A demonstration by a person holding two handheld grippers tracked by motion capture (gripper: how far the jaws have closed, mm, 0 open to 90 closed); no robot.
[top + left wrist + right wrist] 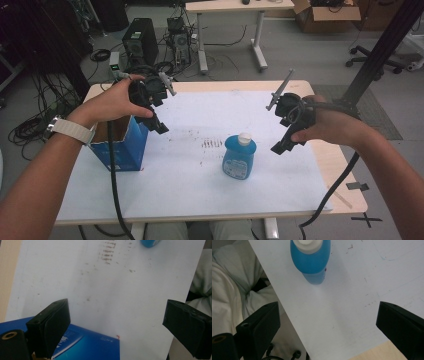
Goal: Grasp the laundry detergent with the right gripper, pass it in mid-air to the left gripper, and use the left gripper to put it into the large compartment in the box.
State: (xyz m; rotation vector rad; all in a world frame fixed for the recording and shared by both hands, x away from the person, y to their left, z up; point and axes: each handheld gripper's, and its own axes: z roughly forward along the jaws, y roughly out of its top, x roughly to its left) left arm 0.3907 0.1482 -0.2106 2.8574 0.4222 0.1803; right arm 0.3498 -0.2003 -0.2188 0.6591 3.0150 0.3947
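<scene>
Blue bottle (239,157) with white cap standing upright near the middle of the white surface (190,180), close below the right gripper (286,144), probably as next thing to take. Both pairs of jaws spread wide and empty (nothing between them). Left gripper (159,125) held over the open blue box (122,147), likely the place for the bottle.

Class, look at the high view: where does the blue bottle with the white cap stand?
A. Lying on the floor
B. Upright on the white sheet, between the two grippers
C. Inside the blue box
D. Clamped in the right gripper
B: the blue bottle stands upright on the white sheet, with the left gripper and right gripper open and clear of it.
</scene>
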